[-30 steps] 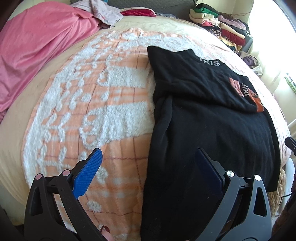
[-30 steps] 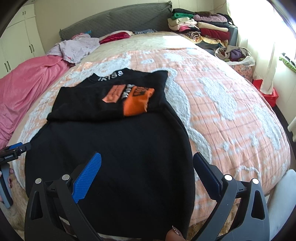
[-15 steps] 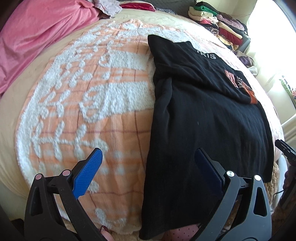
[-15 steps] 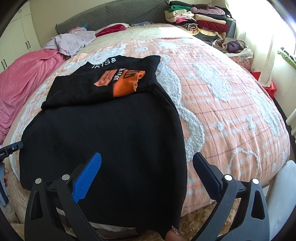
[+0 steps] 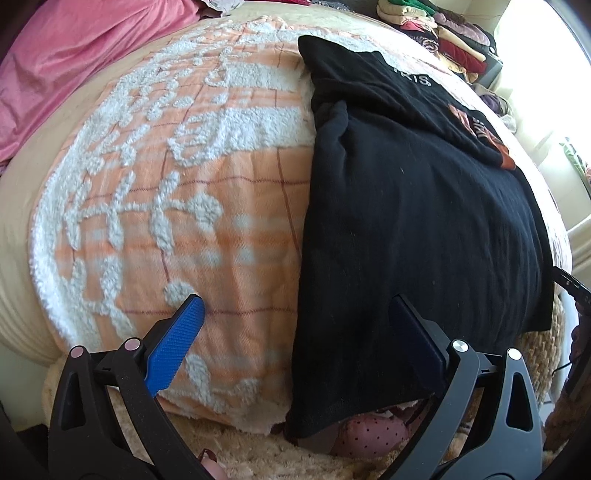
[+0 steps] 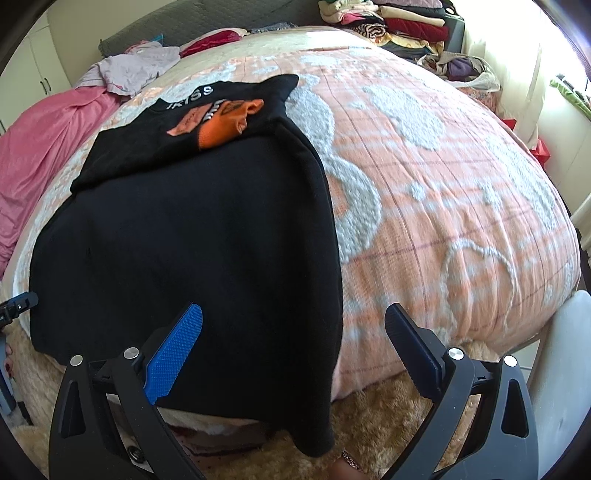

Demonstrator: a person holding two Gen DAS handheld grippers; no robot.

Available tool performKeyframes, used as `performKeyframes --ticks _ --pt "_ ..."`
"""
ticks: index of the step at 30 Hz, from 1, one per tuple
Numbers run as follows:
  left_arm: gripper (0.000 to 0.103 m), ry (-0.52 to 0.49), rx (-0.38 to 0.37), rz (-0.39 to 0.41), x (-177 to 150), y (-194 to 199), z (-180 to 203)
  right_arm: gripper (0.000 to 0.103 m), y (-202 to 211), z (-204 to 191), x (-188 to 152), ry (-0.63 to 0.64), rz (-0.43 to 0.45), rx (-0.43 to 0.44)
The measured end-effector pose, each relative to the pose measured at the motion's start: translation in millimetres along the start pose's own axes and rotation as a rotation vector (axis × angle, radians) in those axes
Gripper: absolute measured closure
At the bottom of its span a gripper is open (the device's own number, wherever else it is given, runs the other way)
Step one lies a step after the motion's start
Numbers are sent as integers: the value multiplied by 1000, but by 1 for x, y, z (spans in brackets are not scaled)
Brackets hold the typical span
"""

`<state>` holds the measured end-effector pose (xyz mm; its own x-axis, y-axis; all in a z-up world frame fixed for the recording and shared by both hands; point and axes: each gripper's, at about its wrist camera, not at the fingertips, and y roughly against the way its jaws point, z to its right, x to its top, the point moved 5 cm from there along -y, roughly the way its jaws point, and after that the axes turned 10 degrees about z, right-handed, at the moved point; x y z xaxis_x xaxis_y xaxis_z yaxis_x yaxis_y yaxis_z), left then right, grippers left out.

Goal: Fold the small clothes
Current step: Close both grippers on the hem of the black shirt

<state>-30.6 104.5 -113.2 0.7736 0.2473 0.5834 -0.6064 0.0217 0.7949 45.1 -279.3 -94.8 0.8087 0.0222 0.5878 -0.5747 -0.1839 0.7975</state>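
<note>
A black T-shirt lies flat on the bed, its top part folded over so an orange print and white letters show. Its hem hangs over the bed's near edge. It also shows in the right wrist view. My left gripper is open and empty, just in front of the shirt's lower left corner. My right gripper is open and empty, just in front of the shirt's lower right corner. The right gripper's tip shows at the far right of the left wrist view.
The bed has an orange and white blanket. A pink cover lies at the left. Folded clothes are stacked at the far right. A pale garment lies near the headboard. A beige rug is below.
Both grippers have drawn back and down toward the bed's near edge, so the shirt's hem and the rug come into view. Both stay open.
</note>
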Motion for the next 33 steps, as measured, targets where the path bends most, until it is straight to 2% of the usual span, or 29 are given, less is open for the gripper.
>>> performKeyframes --ticks 4,6,10,20,21,22,24,26,27,28,29,31,32,33 --pt "11 -1 -14 -4 -5 2 5 4 1 4 -8 -21 -22 23" --pt "15 -3 -21 -6 -8 4 8 5 1 5 -12 -31 -28 35" --pt "17 37 -45 -11 -14 6 9 5 2 9 -20 -39 -46 41" --pt "26 53 -48 -45 -28 12 6 8 2 11 -43 -74 -92 77" --pt "28 52 -45 -46 -29 13 6 11 2 11 -45 -83 -98 87" --pt "29 51 -42 -45 -29 14 6 22 1 11 -48 -96 -108 99" --pt "33 61 -42 -44 -30 17 4 29 -1 11 -53 -117 -133 121" --pt "38 69 -42 -45 -31 18 3 49 -4 8 -58 -116 -157 145" --pt "43 72 -39 -46 -33 20 1 51 -5 7 -59 -105 -161 144" --pt "45 76 -41 -49 -32 19 2 58 -4 7 -60 -90 -159 145" --pt "48 82 -44 -52 -33 20 1 74 -3 6 -60 -88 -161 168" --pt "60 117 -87 -65 -36 23 0 84 0 5 -59 -84 -159 181" --pt "64 155 -136 -75 -37 24 1 90 1 5 -58 -73 -156 182" --pt "64 174 -158 -77 -40 25 1 92 3 5 -56 -67 -152 185"
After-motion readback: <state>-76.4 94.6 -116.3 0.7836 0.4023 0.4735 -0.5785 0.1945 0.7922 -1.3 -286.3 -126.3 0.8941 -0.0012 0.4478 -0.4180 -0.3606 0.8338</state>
